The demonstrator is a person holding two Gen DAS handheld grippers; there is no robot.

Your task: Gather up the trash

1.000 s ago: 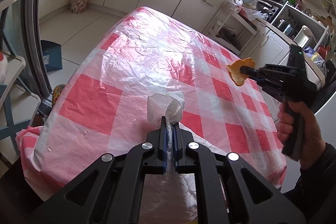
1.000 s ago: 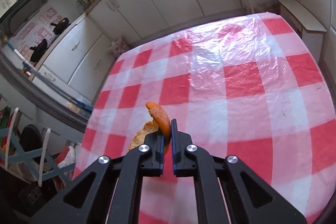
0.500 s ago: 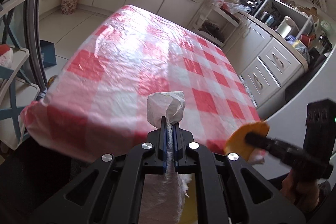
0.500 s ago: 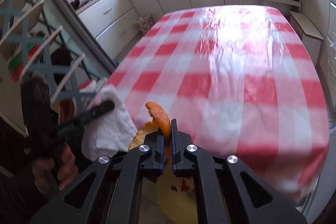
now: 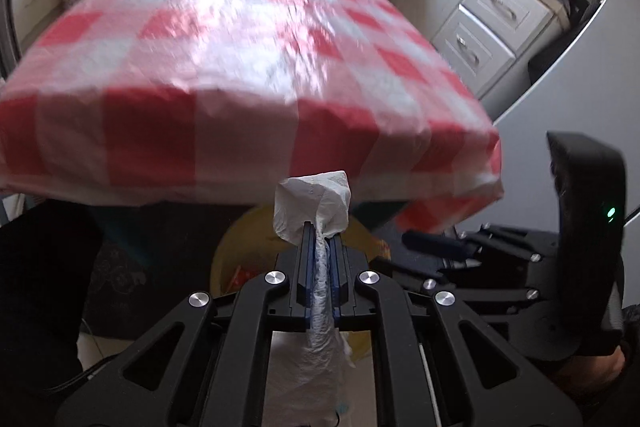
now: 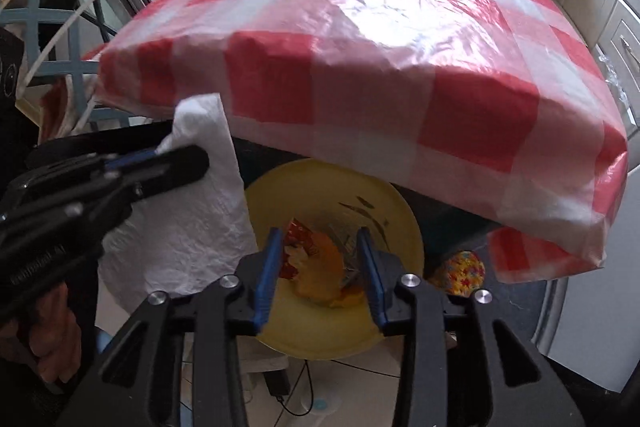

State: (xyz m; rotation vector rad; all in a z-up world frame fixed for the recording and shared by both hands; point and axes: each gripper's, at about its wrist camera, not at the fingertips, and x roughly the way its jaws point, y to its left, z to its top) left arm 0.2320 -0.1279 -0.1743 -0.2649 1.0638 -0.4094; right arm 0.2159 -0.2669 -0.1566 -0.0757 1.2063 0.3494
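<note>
Left claw [image 5: 320,247] clenching a white paper towel [image 5: 311,201] just below the checkered surface [image 6: 360,27] edge, right claw [image 6: 320,267] hanging released over the yellow bin [image 6: 396,211], orange peel [image 6: 320,275] lying inside it

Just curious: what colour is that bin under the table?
Yellow bin, clearest in the right wrist view.

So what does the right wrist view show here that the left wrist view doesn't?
Only the right wrist view shows the right gripper open above the yellow bin, with orange peel among the trash inside. Only the left wrist view shows the kitchen drawers and how the left gripper pinches the white tissue. Both show the checkered tablecloth, the bin, and the tissue not yet dropped.
</note>
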